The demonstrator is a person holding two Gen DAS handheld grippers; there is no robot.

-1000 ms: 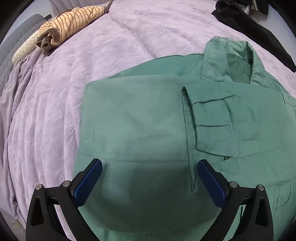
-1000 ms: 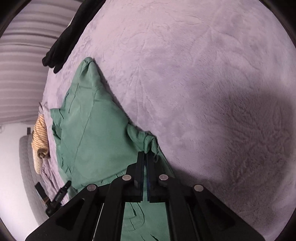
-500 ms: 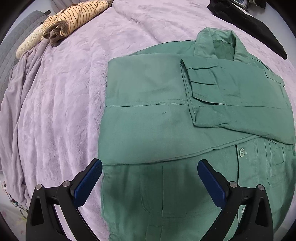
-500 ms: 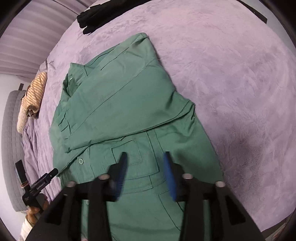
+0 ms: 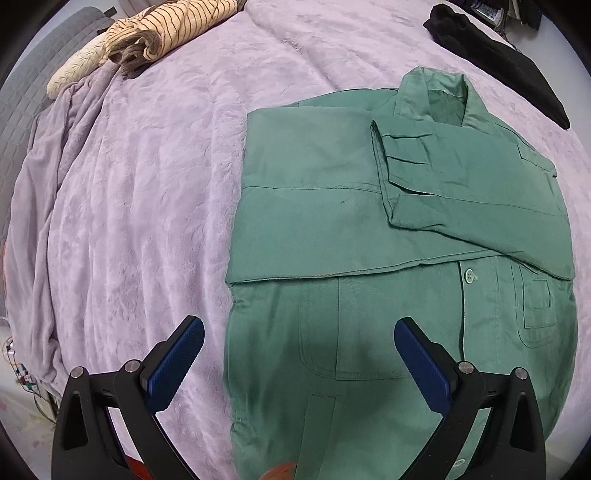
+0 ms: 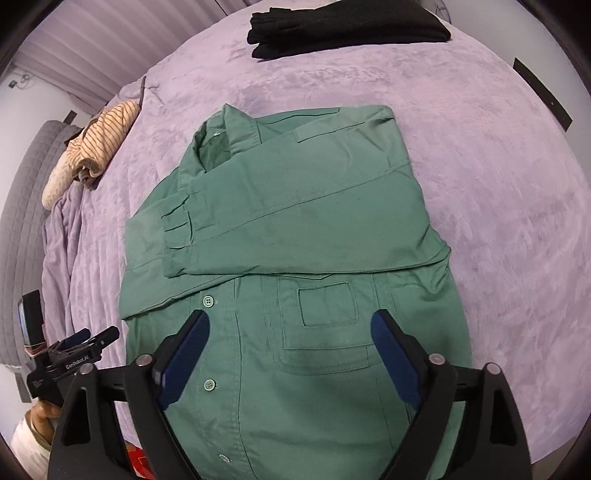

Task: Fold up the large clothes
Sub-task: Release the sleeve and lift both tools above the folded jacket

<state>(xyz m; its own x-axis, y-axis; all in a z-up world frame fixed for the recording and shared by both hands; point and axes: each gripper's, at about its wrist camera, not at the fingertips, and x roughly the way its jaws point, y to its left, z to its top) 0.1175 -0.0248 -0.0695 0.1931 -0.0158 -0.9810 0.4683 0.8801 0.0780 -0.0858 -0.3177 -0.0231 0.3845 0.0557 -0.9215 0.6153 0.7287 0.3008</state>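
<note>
Green jacket [image 6: 295,229] released, sleeve now folded across; right tongs [image 6: 290,341] opening, empty; left tongs [image 5: 295,345] spread, raised.

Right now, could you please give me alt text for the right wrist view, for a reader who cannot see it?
A green shirt lies on a purple blanket, both sleeves folded across its chest. The right tool hangs above its lower front, jaws opening with nothing between them. Black clothes lie beyond.
</note>
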